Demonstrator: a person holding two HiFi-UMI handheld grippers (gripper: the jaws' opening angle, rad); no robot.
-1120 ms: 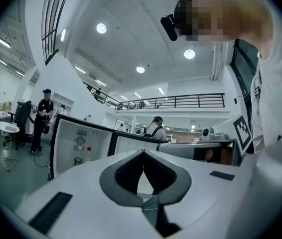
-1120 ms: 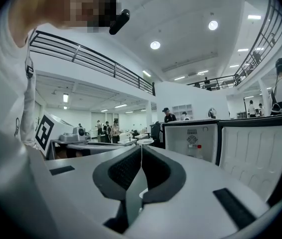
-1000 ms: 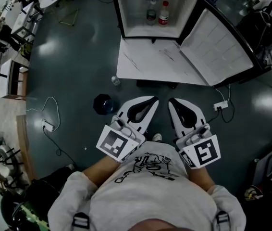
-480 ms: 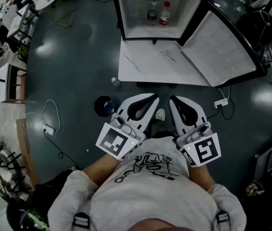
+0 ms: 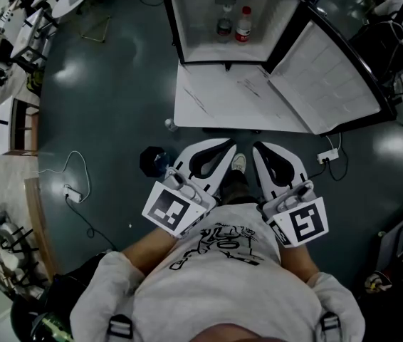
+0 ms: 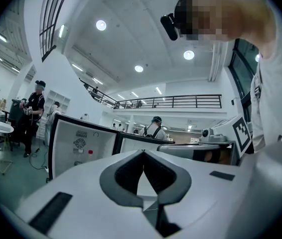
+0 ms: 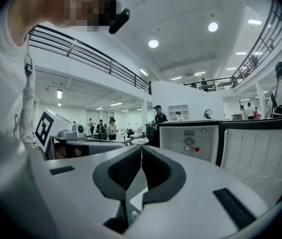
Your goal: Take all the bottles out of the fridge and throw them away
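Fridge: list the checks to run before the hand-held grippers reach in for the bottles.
1. Fridge door open: ok, swung wide to the right.
2. Bottles located: ok; red-capped bottle and second bottle stand side by side at the back.
3. Grippers free: ok; left hand-held gripper and right hand-held gripper hold nothing.
4. Jaws ready to grasp: not ok; both are shut.
5. Within reach: not ok; both are well short of the fridge.
6. Bin located: cannot tell; a dark round container sits on the floor nearby.
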